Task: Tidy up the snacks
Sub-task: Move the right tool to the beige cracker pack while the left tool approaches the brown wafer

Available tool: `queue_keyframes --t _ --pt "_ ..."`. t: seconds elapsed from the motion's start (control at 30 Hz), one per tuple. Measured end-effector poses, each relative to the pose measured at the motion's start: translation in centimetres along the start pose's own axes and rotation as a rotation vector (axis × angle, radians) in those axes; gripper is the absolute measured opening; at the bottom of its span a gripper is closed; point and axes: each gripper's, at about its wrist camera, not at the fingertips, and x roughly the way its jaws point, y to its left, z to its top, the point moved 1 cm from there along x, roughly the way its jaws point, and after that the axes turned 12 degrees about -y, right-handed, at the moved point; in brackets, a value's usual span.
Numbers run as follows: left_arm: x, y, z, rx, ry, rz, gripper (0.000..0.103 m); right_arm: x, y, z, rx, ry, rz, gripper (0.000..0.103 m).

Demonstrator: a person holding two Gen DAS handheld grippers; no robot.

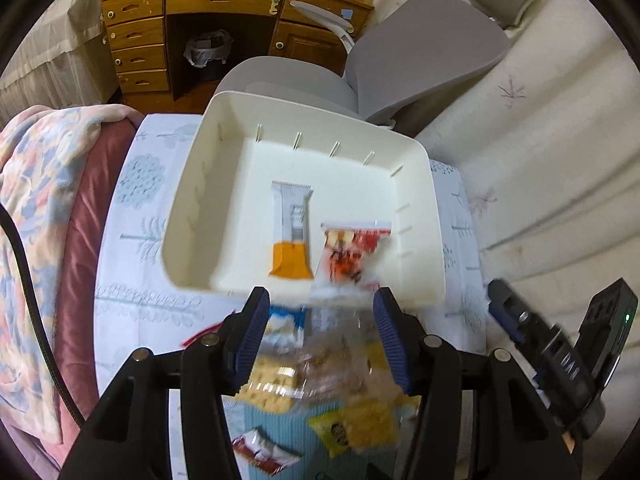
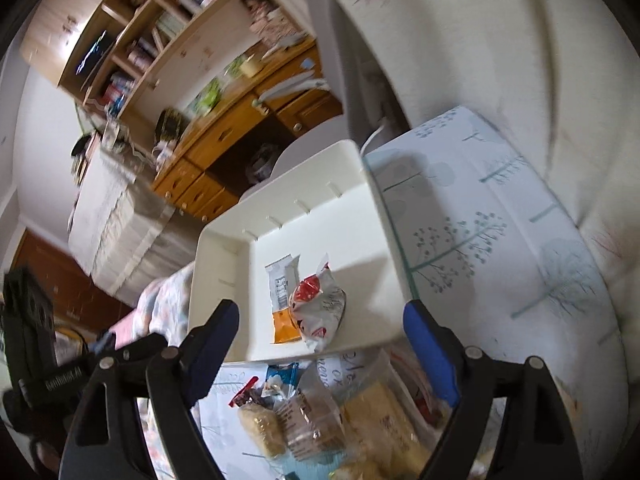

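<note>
On the bed's tree-printed sheet [image 1: 136, 184] sits a white tray [image 1: 224, 132], and inside it two snacks lie side by side: a grey-and-orange bar [image 1: 291, 236] and, just right of it, a red-and-white packet [image 1: 348, 252], their edges close or touching. A grey chair [image 1: 420, 64] and a wooden desk [image 1: 224, 0] stand beyond the tray.

Nearer the cameras, a loose pile of snacks [image 1: 320, 392] lies on the sheet in front of the tray's near wall: clear bags of yellow crackers, a blue-and-white wrapper, a red one, all blurred.

The left gripper [image 1: 322, 320] hangs above this pile with its jaws spread wide, nothing between them; the pile shows through the gap, and the tray's two snacks lie just beyond the fingertips. The right gripper [image 2: 320, 332] also has its jaws spread and empty; the tray's near edge lies between its fingertips, the bar [image 2: 285, 304] and packet [image 2: 320, 304] just past them, the pile [image 2: 320, 412] below.
</note>
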Motion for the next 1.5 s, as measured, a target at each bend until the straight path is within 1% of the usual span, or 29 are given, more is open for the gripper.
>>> queue_keyframes --t 0.1,0.23,0.43,0.53,0.63,0.67,0.77,0.83,0.93,1.03,1.17,1.3,1.5 --pt "-2.2 1.0 -1.7 0.018 -0.004 -0.02 0.053 -2.7 0.3 -0.9 0.022 -0.046 -0.032 0.085" --pt "-4.9 2.5 -4.3 0.05 0.004 -0.054 0.054 -6.4 0.4 -3.2 0.066 -0.092 -0.071 0.085" --pt "-7.2 3.7 -7.3 0.114 0.025 -0.093 0.055 -10.5 0.1 -7.0 0.145 -0.146 -0.124 0.085" --pt "-8.1 4.3 -8.8 0.145 0.029 -0.107 0.064 -12.0 -0.4 -8.9 0.184 -0.162 -0.149 0.085" --pt "-8.6 4.8 -10.1 0.174 0.036 -0.115 0.066 -13.5 -1.4 -11.0 0.237 -0.172 -0.18 0.085" --pt "-8.6 4.9 -10.6 0.18 0.045 -0.118 0.069 -13.8 -1.7 -11.5 0.25 -0.173 -0.188 0.085" --pt "-8.3 5.3 -11.9 0.192 0.076 -0.12 0.072 -14.7 -2.8 -13.3 0.295 -0.175 -0.22 0.085" --pt "-8.0 5.4 -12.8 0.208 0.098 -0.117 0.073 -15.2 -3.5 -14.4 0.318 -0.17 -0.243 0.085" --pt "-7.4 5.5 -14.2 0.235 0.136 -0.114 0.077 -15.5 -4.4 -15.8 0.342 -0.155 -0.273 0.085" --pt "-6.7 5.5 -15.3 0.25 0.17 -0.112 0.077 -15.5 -5.7 -17.1 0.372 -0.132 -0.306 0.085" --pt "-5.3 5.3 -16.8 0.281 0.227 -0.096 0.084 -15.1 -7.4 -18.3 0.41 -0.102 -0.347 0.085" --pt "-3.7 4.9 -18.1 0.325 0.286 -0.066 0.085 -14.5 -9.2 -18.7 0.464 -0.059 -0.37 0.085" --pt "-0.9 4.2 -20.1 0.374 0.338 -0.023 0.089 -13.2 -12.1 -18.1 0.567 0.036 -0.367 0.085"
